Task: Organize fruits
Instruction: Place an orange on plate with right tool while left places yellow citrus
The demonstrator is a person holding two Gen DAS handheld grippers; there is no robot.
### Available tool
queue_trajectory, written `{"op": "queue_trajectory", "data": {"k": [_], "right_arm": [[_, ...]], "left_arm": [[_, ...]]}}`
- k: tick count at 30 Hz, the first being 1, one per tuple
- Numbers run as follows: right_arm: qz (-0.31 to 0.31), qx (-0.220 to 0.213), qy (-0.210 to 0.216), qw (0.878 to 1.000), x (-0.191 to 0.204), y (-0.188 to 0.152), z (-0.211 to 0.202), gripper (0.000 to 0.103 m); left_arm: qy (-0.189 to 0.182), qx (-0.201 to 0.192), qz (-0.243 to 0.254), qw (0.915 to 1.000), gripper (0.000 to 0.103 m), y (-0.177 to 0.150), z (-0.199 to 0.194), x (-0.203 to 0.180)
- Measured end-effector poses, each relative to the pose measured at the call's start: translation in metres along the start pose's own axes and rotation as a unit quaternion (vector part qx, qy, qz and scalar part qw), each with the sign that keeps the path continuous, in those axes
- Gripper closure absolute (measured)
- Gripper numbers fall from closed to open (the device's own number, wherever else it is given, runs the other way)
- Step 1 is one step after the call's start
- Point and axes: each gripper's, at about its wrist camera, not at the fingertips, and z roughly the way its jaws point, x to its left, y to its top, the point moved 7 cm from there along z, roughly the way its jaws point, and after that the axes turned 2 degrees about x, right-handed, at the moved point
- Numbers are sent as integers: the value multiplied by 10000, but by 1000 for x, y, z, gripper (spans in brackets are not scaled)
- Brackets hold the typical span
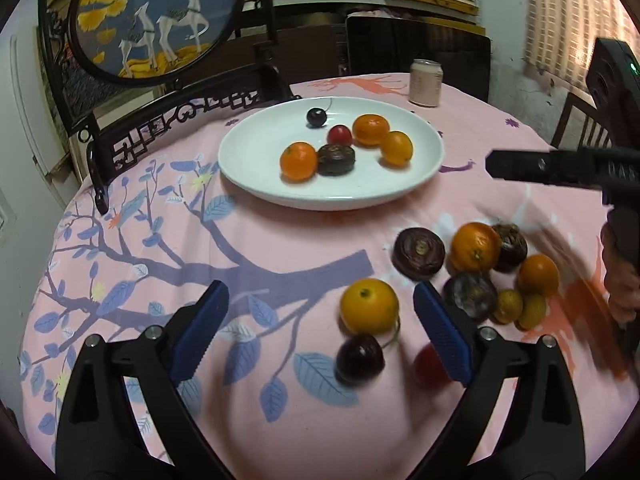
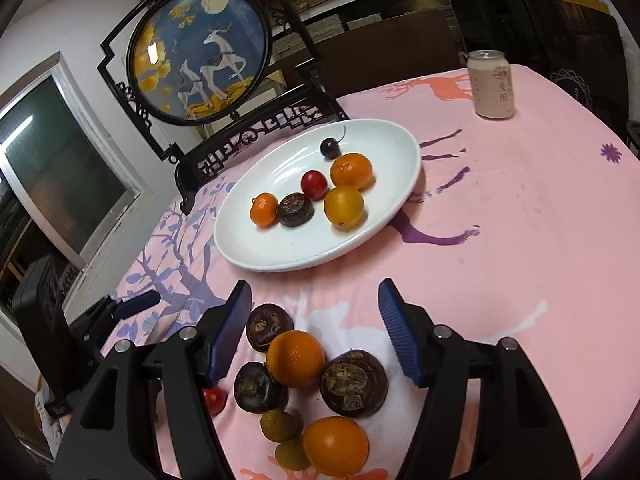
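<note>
A white plate (image 1: 256,156) (image 2: 264,248) holds three small oranges, a dark water chestnut, a red cherry tomato and a dark cherry. My left gripper (image 1: 320,332) stands open low over the pink cloth. A yellow-orange citrus (image 1: 369,306) and a dark cherry (image 1: 360,358) lie between its blue fingers, touched by neither. A red fruit (image 1: 428,364) is half hidden behind the right finger. My right gripper (image 2: 316,336) is open over a heap of loose fruit: an orange (image 2: 295,358) and brown water chestnuts (image 2: 354,384) sit between its pads, unpressed.
A pink drink can (image 1: 426,82) (image 2: 491,84) stands behind the plate. A round deer picture in a black carved stand (image 1: 156,16) (image 2: 200,52) rises at the table's far left edge. Bare pink cloth (image 2: 520,220) lies to the plate's right.
</note>
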Motion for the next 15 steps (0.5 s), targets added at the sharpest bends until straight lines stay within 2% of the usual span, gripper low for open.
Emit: {"op": "queue_trajectory", "data": {"k": [10,12,15], "right_arm": [[-74,91,-4,9999,4,-4,3,37],[-89,107,-17,9999,4,-5,3,37],[-90,85,-18,9999,5,-5,3,37]], "left_arm": [[-28,392,-73,9992,7,-9,23,3],[-33,497,-182,9986,7,-10,28,9],[200,397,-535,9976,7,-7,25,31]]}}
